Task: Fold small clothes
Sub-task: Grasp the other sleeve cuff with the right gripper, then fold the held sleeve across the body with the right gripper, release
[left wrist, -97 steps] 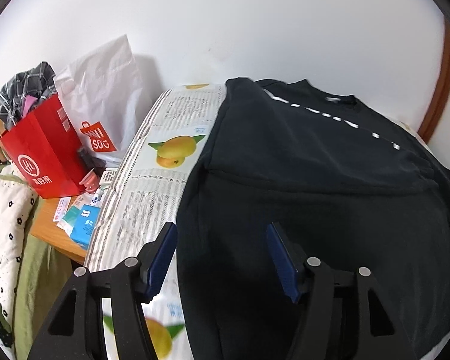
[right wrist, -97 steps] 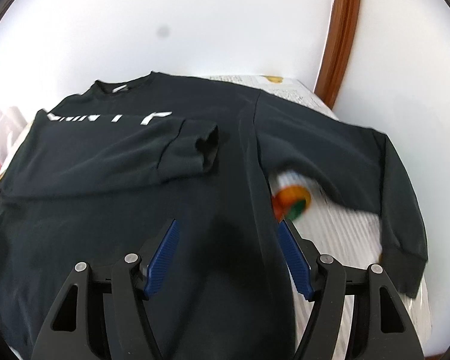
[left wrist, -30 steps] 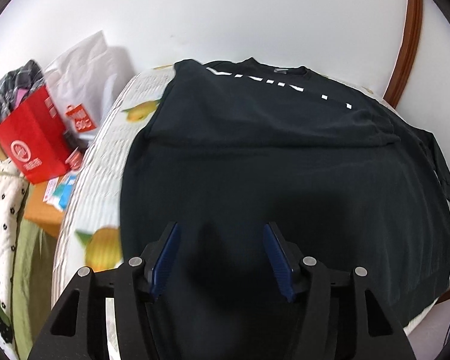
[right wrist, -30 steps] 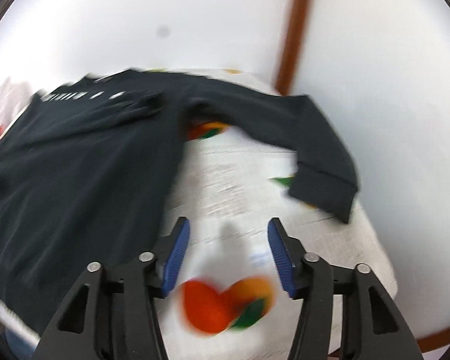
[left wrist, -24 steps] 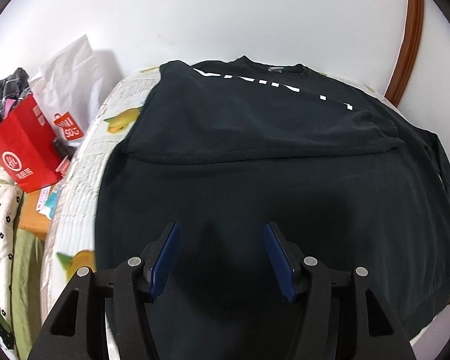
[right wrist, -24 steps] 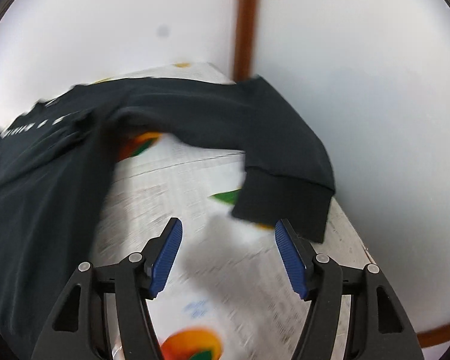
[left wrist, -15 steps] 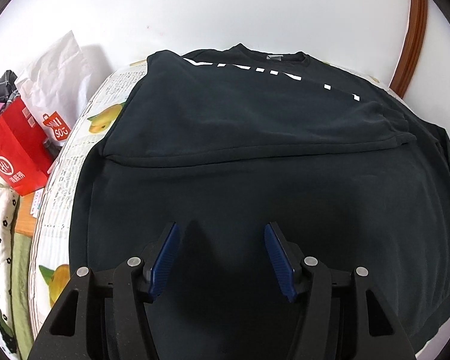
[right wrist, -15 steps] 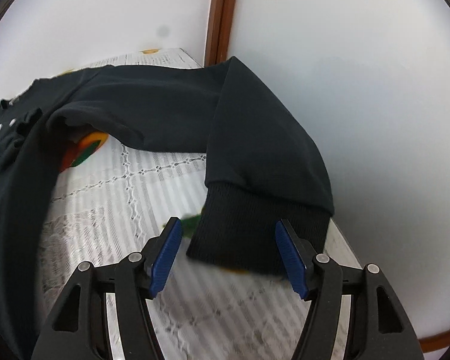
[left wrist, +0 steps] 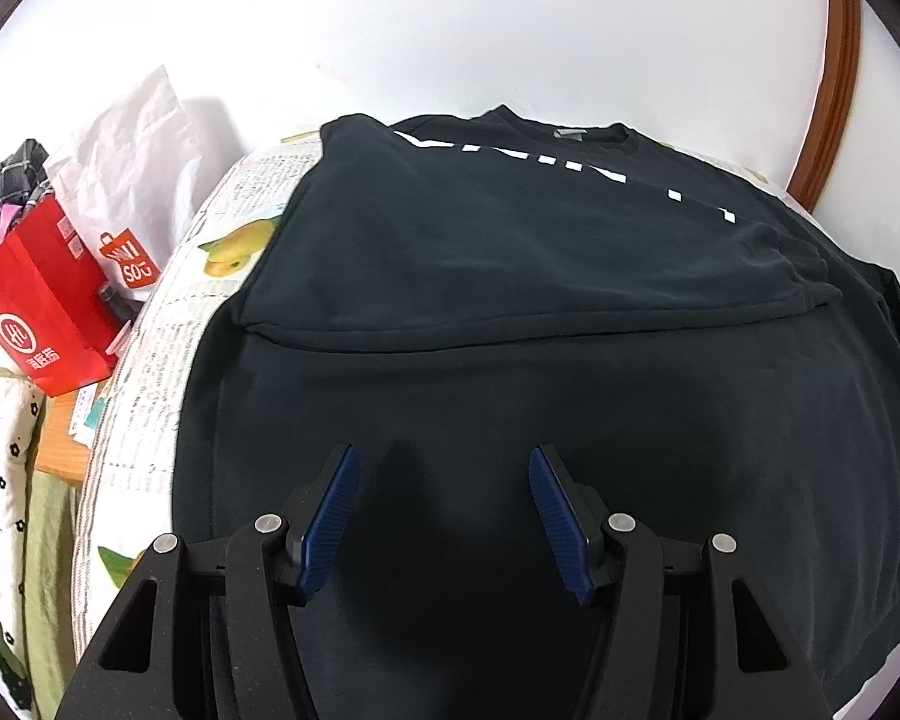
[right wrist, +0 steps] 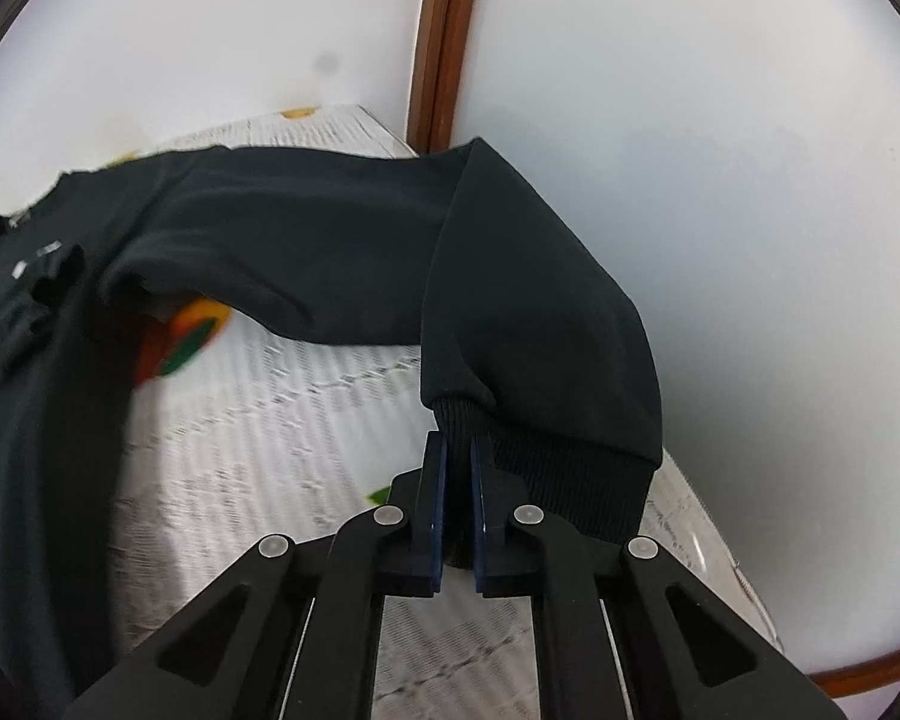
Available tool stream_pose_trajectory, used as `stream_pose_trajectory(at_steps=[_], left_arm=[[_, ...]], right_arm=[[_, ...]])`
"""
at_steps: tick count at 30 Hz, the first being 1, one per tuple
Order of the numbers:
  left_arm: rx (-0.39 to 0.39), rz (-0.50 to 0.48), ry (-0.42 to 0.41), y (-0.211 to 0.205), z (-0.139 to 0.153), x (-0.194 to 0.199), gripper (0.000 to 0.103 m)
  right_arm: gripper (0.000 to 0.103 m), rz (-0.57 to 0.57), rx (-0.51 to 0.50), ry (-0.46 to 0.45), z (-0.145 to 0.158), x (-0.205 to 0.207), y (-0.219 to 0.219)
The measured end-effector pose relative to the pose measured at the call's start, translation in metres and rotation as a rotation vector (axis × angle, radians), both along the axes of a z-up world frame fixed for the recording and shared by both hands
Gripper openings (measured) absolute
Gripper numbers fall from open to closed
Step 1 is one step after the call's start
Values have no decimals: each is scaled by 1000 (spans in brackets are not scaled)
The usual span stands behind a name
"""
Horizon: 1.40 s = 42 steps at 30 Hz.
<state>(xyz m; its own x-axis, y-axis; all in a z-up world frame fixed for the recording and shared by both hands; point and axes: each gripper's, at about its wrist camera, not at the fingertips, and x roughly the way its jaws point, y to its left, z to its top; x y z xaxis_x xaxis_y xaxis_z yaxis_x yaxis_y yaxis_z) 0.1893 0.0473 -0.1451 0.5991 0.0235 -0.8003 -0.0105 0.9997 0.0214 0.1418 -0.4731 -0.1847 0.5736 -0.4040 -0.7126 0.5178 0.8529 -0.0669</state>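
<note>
A black long-sleeved sweatshirt (left wrist: 510, 312) with white lettering lies flat on a table covered with a fruit-print cloth (left wrist: 168, 324). One sleeve is folded across its chest. My left gripper (left wrist: 441, 468) is open and empty, hovering over the lower body of the sweatshirt. In the right wrist view the other sleeve (right wrist: 330, 252) stretches out to the right. My right gripper (right wrist: 457, 456) is shut on the ribbed cuff (right wrist: 570, 480) of that sleeve and lifts it slightly off the cloth (right wrist: 306, 450).
A red paper bag (left wrist: 42, 312) and a white shopping bag (left wrist: 132, 192) stand left of the table. A white wall lies behind, with a brown wooden post (right wrist: 441, 42) at the table's far right corner. The table's right edge (right wrist: 714, 540) is close to the cuff.
My right gripper has swung right from the sweatshirt body to the outstretched sleeve and closed on its cuff. My left gripper has shifted slightly over the body and stays open.
</note>
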Motion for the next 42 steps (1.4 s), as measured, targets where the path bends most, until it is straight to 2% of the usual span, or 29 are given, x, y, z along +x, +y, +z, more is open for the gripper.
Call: stream_pose_trajectory(at_steps=[8,13,17,22,29,33,42], left_arm=[[-6,31,-27,20,2,-8,56],[-4,25,-27,31,-2,-14,56],[20,57,-46,44,-4,-19,56],[-6,81,-24,59,-9,-19,56],[-31,62,-4,65,-20,-14,56],[-43,45,-18,66,-23,-15,62],[-50,36,-21,65,-27,-15,70]], right_arm=[[5,43,-14,-55,38,-1,30],[5,107,-17,-114,70,-1,60],[5,166,-6,-145,96,0,88],[5,255,17,-182,129,18,128],[5,426,99,-246,172,59,208],[5,559,146,-259,187,87,269],[5,854,277,-252,183,151,400]])
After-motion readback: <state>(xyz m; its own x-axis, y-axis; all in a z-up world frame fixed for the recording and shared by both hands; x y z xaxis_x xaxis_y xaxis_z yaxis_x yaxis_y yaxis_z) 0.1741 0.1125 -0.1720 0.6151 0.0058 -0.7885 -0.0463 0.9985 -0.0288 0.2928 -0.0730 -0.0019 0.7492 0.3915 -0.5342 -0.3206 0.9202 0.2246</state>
